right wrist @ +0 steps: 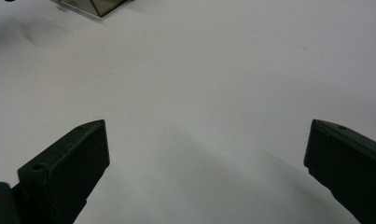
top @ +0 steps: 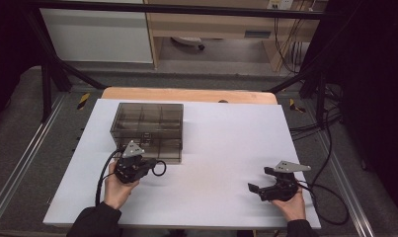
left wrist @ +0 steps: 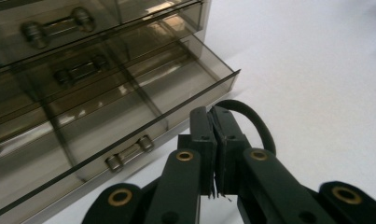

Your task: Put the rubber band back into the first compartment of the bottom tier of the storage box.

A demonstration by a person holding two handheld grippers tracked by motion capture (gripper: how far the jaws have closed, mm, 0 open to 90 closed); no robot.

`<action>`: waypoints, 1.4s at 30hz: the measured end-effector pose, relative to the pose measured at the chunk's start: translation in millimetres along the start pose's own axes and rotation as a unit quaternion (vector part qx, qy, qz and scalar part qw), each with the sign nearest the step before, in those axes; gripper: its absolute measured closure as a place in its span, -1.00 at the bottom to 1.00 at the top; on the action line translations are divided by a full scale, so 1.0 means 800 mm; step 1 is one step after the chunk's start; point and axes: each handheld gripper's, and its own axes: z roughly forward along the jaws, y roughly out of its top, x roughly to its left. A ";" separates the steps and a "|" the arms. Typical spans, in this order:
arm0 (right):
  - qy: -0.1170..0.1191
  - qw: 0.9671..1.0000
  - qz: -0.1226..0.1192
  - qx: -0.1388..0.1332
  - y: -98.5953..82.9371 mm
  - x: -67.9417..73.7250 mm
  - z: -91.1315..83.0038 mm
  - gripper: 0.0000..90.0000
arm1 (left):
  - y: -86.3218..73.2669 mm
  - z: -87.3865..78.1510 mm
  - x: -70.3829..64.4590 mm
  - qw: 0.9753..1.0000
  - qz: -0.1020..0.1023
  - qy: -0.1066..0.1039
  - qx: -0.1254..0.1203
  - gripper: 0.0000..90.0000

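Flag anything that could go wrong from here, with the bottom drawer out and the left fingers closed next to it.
1. The bottom drawer sticks out of the smoky organizer; the left gripper, shut and empty just beside the drawer handle, could bump its front and shove the light box across the white table.
2. The left cable loops near the drawer corner and might snag it.

A smoky, see-through brown drawer box (top: 147,129) on a plain white desk (top: 221,148). Both tools, left (left wrist: 216,154) and right (right wrist: 206,163), look matte black, possibly very dark green.
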 end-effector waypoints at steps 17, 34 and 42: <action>0.000 1.000 0.000 0.000 0.000 0.000 0.000 -0.98 | -0.007 -0.015 0.032 0.999 -0.021 0.029 -0.002 0.94; 0.000 1.000 0.002 0.000 0.000 0.000 0.000 -0.98 | -0.007 -0.021 0.063 0.998 -0.040 0.054 -0.002 0.93; 0.000 1.000 0.002 0.000 0.000 0.000 0.000 -0.98 | -0.007 -0.023 0.079 0.996 -0.051 0.067 -0.003 0.94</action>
